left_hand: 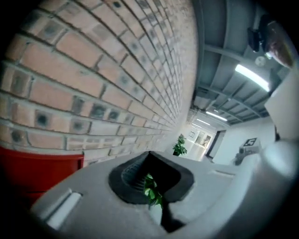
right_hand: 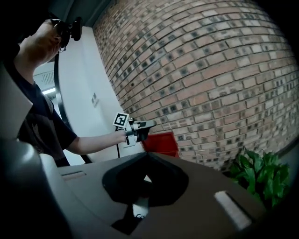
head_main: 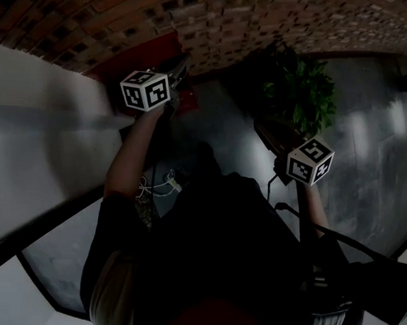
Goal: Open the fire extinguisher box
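The red fire extinguisher box [right_hand: 161, 142] is set in the brick wall; it also shows dimly as the red box [head_main: 153, 51] in the head view and fills the lower left as the box [left_hand: 37, 172] in the left gripper view. My left gripper [right_hand: 148, 125] is held up at the box's upper left corner, jaws shut with nothing between them; I cannot tell if it touches. The left gripper [left_hand: 149, 154] points along the wall, and the same gripper [head_main: 181, 68] shows in the head view. My right gripper [right_hand: 147, 156] is shut and empty, well back from the box; its marker cube [head_main: 310, 160] shows.
A brick wall [right_hand: 210, 70] runs behind the box. A potted plant [right_hand: 259, 175] stands right of it, the same plant [head_main: 302, 89] by a dark planter. A white wall [right_hand: 88, 102] lies left. White cable [head_main: 159, 185] lies on the glossy floor.
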